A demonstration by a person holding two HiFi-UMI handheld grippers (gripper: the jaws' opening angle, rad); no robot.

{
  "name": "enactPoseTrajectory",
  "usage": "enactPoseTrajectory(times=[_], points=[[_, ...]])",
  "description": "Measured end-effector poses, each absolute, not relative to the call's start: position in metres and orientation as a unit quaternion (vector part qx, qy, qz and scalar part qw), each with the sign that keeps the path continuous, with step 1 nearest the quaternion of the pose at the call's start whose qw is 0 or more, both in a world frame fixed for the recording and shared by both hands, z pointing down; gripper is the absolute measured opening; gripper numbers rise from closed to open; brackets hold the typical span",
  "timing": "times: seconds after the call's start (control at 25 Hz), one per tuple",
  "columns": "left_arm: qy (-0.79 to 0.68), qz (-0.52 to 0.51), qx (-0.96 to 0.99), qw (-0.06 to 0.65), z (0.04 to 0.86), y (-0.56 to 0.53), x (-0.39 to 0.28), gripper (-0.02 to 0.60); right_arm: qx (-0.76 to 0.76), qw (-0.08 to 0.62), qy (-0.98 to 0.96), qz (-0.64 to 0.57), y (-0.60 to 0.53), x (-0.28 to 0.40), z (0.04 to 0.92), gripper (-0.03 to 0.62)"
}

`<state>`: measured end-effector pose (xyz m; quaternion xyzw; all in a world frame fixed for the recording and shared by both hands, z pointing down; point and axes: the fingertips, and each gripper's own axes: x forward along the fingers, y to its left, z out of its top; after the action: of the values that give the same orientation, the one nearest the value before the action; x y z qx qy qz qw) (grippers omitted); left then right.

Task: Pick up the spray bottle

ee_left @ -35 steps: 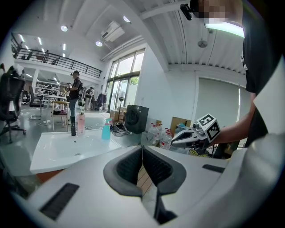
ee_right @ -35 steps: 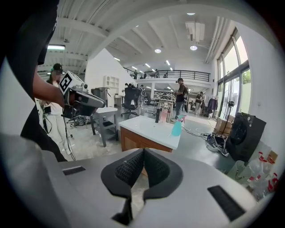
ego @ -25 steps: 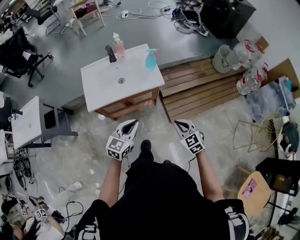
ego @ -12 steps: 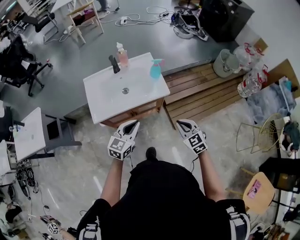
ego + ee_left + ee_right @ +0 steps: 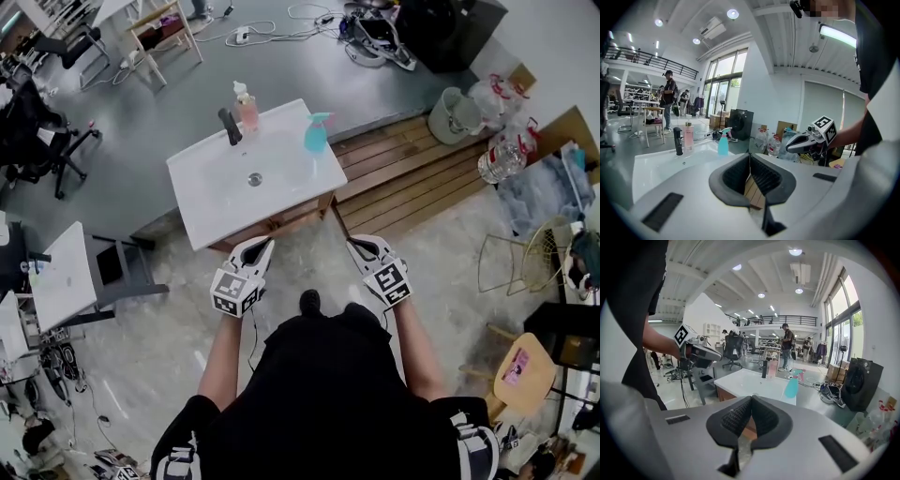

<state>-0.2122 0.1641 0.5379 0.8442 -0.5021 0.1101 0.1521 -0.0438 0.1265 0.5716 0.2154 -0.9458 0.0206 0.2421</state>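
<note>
While both pairs of fingers (image 5: 737, 175) are pressed together on nothing, the left gripper (image 5: 262, 247) and right gripper (image 5: 357, 247) hang side by side just short of the counter's (image 5: 211, 192) front edge, with bare floor (image 5: 309, 258) between them. The spray bottle (image 5: 316, 133) stands upright by the far right corner, close to the rim and well apart from the pink bottle (image 5: 247, 109) and faucet (image 5: 228, 126) at the back. Since a second ago the person has stepped closer to the counter; the spray bottle has not shifted on it.
</note>
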Motion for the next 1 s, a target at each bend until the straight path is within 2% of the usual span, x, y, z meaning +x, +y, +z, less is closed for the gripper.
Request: enactPoseTrajectory(times=[0.4,1.0], points=[[-0.489,0.127,0.848,0.156,0.540,0.134,-0.179,0.023,0.239,0.233,-0.942,0.034,0.087,-0.008,0.575,0.017],[-0.536,0.104,0.825,0.146,0.517,0.017,-0.107,0.023,0.206,0.230,-0.951,0.019,-0.045,0.063,0.570,0.017]])
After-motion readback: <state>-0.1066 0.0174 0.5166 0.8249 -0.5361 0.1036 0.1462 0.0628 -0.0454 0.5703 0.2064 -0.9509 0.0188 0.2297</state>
